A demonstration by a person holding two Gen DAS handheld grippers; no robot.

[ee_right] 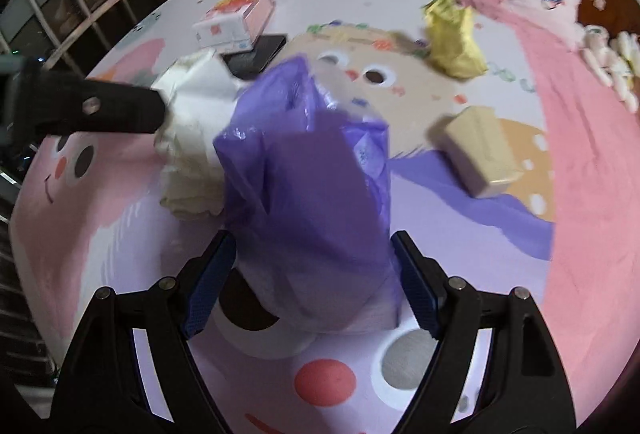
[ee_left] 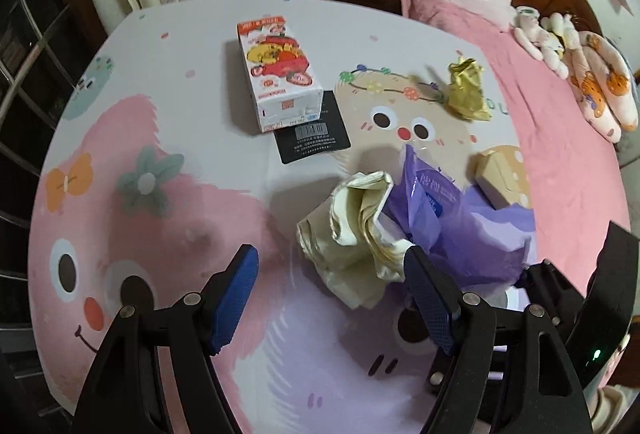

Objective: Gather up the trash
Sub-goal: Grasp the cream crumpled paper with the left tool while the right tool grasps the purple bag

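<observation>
A: Where is the purple bag [ee_right: 312, 189] seen on the bed [ee_right: 580, 193]?

B: It is stood upright in the middle, its long axis vertical, mouth pointed up. It is framed by the spread fingers of the right gripper [ee_right: 312, 286]; whether it is touched cannot be told.

A: And the cream wrapper [ee_left: 360, 234]?

B: It is crumpled just beside the bag, toward the window edge. The left gripper [ee_left: 332, 294] is held released, nothing grasped.
</observation>
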